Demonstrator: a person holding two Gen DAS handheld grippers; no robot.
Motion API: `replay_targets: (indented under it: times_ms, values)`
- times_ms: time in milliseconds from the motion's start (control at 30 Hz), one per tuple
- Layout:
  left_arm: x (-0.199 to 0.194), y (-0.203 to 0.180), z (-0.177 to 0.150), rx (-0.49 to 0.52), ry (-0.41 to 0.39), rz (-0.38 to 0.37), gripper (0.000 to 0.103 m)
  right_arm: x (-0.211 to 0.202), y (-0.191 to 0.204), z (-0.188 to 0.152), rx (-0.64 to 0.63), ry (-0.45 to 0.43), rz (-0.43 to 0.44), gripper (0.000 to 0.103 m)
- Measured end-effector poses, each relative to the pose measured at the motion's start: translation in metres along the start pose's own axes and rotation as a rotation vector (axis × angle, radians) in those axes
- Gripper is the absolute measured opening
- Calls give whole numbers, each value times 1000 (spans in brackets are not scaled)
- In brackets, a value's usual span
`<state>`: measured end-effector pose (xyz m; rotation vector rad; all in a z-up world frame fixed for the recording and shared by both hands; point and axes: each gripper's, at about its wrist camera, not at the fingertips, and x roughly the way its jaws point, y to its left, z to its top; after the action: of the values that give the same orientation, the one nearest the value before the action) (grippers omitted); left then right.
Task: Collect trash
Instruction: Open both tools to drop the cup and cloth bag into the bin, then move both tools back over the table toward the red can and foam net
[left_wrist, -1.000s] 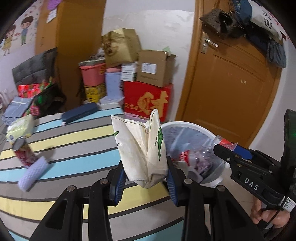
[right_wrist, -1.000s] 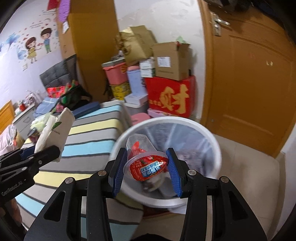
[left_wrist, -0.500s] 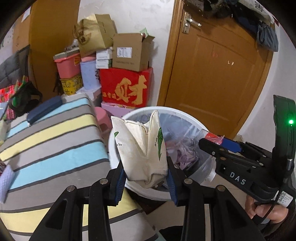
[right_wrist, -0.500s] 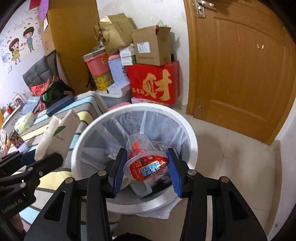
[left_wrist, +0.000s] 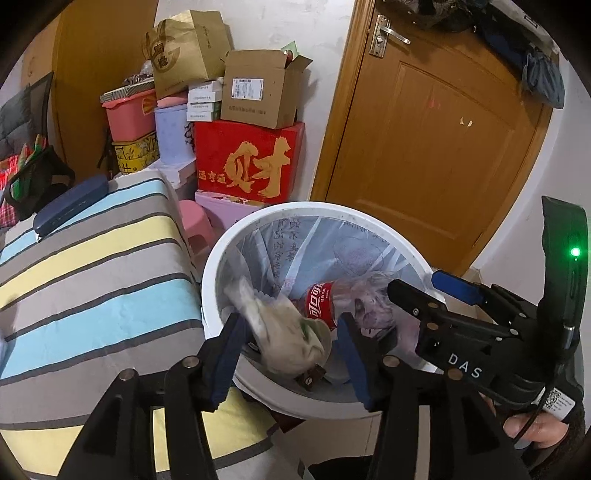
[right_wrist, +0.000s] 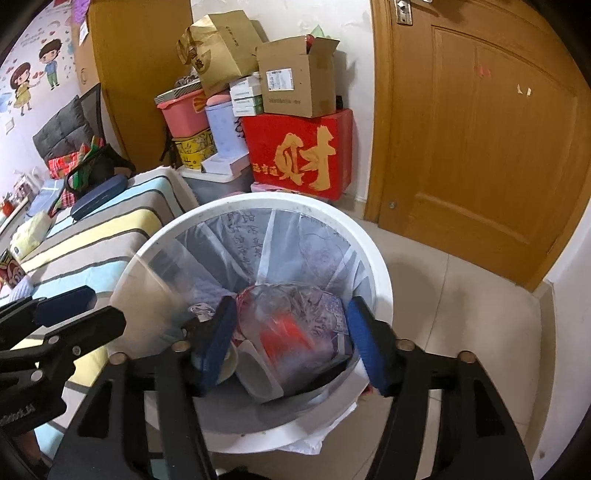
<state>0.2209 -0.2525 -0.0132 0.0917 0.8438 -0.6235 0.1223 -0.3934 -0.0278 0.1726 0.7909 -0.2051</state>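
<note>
A white trash bin (left_wrist: 221, 254) with a clear liner stands beside the striped bed, also in the right wrist view (right_wrist: 380, 273). My left gripper (left_wrist: 291, 347) is open over the bin; the white paper bag (left_wrist: 284, 336) is blurred, falling between its jaws. My right gripper (right_wrist: 291, 332) is open over the bin; the clear cup with the red lid (right_wrist: 284, 332) is blurred, dropping into the trash below. A red-labelled plastic bottle (left_wrist: 325, 299) lies in the bin. The right gripper also shows in the left wrist view (left_wrist: 436, 291).
The striped bed (left_wrist: 92, 266) lies left of the bin, with a dark blue case (left_wrist: 70, 208) and a red can (right_wrist: 9, 269) on it. Stacked boxes (left_wrist: 251, 162) and a pink stool (left_wrist: 195, 225) stand behind. A wooden door (left_wrist: 424, 147) is at right.
Both grippers moved from the bed to over the bin and opened. The paper bag left the left jaws and the red-lidded cup left the right jaws; both are falling.
</note>
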Motion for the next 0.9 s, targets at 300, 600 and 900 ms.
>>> replay_targets:
  times_ms: [300, 600, 900]
  values:
    - [-12, 1, -4, -4, -16, 23, 52, -7, -3, -4, 32, -5, -6, 64]
    - [-38, 11, -11, -28, -51, 55, 52, -21, 11, -3, 25, -41, 20, 64]
    - [-74, 26, -24, -52, -100, 89, 52, -31, 29, -5, 9, -65, 40, 64]
